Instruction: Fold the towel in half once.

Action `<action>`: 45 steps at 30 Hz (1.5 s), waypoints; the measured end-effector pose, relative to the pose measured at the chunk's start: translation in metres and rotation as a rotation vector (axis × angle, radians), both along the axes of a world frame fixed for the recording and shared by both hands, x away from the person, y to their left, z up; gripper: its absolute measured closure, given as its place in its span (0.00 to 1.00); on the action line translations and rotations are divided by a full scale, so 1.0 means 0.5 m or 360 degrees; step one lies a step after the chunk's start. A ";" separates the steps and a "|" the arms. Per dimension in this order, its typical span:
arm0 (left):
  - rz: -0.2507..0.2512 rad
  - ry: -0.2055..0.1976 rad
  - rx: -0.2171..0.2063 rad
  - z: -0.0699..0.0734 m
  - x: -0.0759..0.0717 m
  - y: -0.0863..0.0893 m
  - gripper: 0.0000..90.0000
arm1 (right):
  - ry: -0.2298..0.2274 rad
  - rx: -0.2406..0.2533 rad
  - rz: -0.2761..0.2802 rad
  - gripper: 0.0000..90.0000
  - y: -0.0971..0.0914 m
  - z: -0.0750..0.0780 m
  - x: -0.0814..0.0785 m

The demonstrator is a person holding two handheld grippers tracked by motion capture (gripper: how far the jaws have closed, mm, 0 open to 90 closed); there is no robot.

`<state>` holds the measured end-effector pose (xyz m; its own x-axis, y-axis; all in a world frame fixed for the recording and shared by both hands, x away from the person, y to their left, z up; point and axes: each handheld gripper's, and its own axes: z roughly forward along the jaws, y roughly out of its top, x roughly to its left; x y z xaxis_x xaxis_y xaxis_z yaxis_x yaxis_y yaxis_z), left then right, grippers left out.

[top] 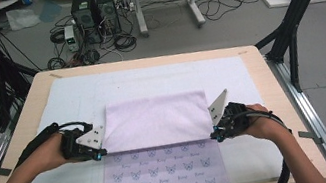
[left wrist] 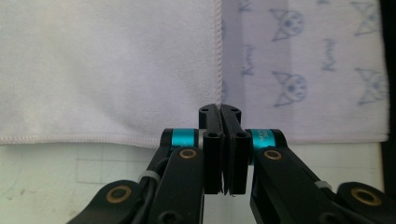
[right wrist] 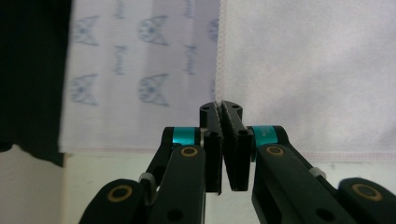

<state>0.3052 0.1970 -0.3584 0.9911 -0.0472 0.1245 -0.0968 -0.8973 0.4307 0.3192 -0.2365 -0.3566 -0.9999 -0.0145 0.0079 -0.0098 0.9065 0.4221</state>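
Fingers on both grippers are pressed together, and I can't tell if any cloth is pinched between them or if they are just shut on nothing. In the high view the left gripper [top: 95, 154] sits at the left side of the towel [top: 160, 145], in the lower middle of the frame, and the right gripper [top: 217, 134] sits at the right side, both right where the folded edge lies. One half of the towel is plain and pale purple and is folded over toward the top of the picture, while the other half shows little cat faces and hangs off the near edge of the table [top: 272, 87]. So I think the job is folding the towel, and the first fold looks about done (the top flap lies flat and neat). Next, I guess the grippers need to pick a new edge and fold the towel again, keeping both sides even so it does not go crooked. Counting: one towel, one white mat [top: 67, 108] under it, one table, two grippers and two hands.
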 end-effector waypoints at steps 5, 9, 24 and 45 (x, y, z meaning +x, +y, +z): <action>-0.0188 0.0142 -0.0096 0.028 -0.087 0.008 0.97 | 0.0192 0.0079 0.0221 0.97 -0.012 0.020 -0.077; -0.0182 0.0203 -0.0220 0.030 -0.107 0.023 0.43 | 0.0278 0.0238 0.0281 0.61 -0.040 0.026 -0.114; 0.0501 -0.0119 -0.0369 -0.013 0.107 0.041 0.35 | -0.0192 0.0271 -0.0616 0.48 -0.038 0.000 0.083; 0.0693 0.0089 -0.0176 -0.079 0.274 -0.003 0.36 | -0.0085 -0.0289 -0.0617 0.75 0.040 -0.080 0.252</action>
